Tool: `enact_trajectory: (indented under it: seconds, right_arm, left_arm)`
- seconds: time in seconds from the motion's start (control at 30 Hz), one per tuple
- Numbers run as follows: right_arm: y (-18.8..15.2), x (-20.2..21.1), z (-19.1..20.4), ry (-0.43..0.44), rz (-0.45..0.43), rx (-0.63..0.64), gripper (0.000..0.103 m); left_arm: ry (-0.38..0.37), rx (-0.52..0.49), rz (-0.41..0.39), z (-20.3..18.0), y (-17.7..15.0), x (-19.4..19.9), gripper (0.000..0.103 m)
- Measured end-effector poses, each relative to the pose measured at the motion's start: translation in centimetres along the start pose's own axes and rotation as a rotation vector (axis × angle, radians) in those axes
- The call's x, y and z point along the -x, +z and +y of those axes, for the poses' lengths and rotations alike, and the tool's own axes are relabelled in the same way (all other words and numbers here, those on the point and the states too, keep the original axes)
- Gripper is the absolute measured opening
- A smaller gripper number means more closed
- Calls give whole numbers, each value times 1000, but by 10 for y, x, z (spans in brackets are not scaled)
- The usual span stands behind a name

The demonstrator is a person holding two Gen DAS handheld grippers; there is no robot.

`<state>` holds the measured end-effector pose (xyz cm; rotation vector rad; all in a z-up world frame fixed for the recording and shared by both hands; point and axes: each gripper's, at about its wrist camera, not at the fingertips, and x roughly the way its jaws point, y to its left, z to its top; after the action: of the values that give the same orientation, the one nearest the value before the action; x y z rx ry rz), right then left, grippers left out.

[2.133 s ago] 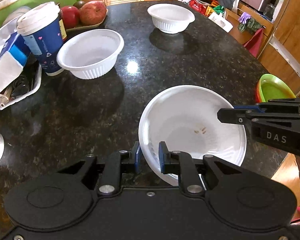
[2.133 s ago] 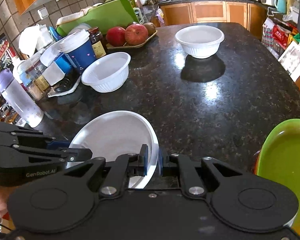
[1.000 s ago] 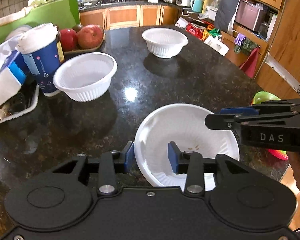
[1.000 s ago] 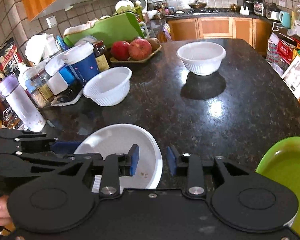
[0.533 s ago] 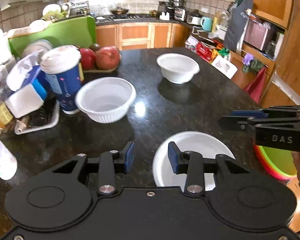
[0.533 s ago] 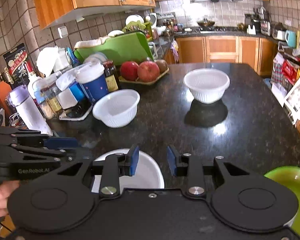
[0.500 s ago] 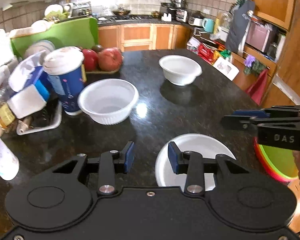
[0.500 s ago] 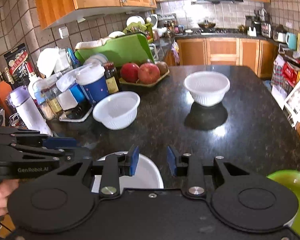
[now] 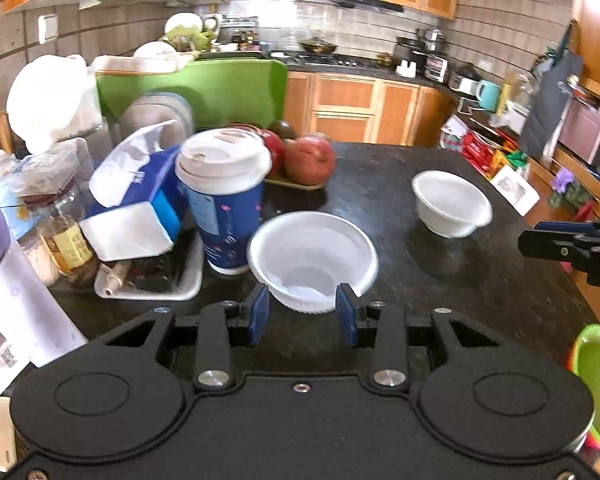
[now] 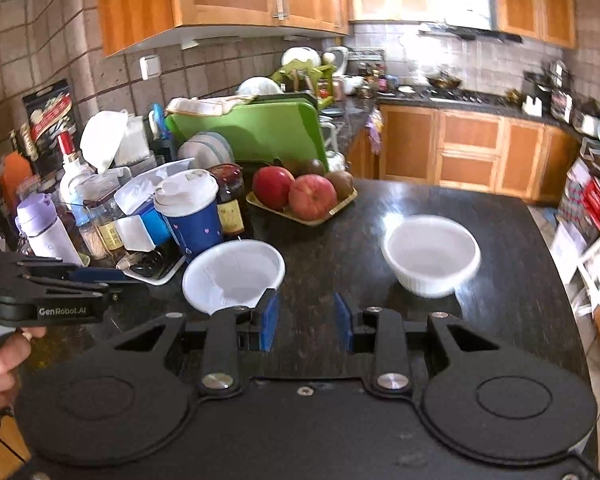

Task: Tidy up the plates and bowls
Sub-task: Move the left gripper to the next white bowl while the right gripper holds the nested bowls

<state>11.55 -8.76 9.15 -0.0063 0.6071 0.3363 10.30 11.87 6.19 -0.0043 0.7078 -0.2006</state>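
Left hand-held gripper (image 9: 303,312) jaws apart, empty, above tabletop (image 9: 480,288). Right hand-held gripper (image 10: 305,322) likewise, holding nothing. Two white bowls (image 10: 234,276) (image 10: 431,254) sit apart.

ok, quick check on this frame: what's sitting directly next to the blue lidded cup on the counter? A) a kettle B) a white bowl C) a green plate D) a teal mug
B: a white bowl stands right beside the blue lidded cup on the dark counter; a second white bowl sits farther off, apart from the cup.
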Motion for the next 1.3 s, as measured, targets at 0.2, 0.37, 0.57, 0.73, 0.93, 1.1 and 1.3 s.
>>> enact_trajectory:
  seconds: [0.2,0.37,0.57,0.73,0.93,1.1,1.3]
  right_arm:
    - [23,-41,-1,64,61,47,34]
    - [35,-92,-4,125,176,21,30]
    - [40,-112,-22,126,218,-32,29]
    - [33,-82,-51,81,201,-100,29]
    - [9,-36,-80,64,163,-180,29]
    - [1,1,-89,-7,96,-166,29]
    - [12,27,-121,-139,39,-150,29]
  left_arm:
    - [31,33,34,11,9,-25,46]
    - [40,53,98,17,11,-52,46]
    - [58,70,156,22,8,-67,46]
    - [48,27,151,12,14,-58,46]
    - [25,-37,148,-7,20,-57,46]
    - [-21,-107,152,-31,23,-55,46]
    - [-73,-169,135,-62,53,-57,46]
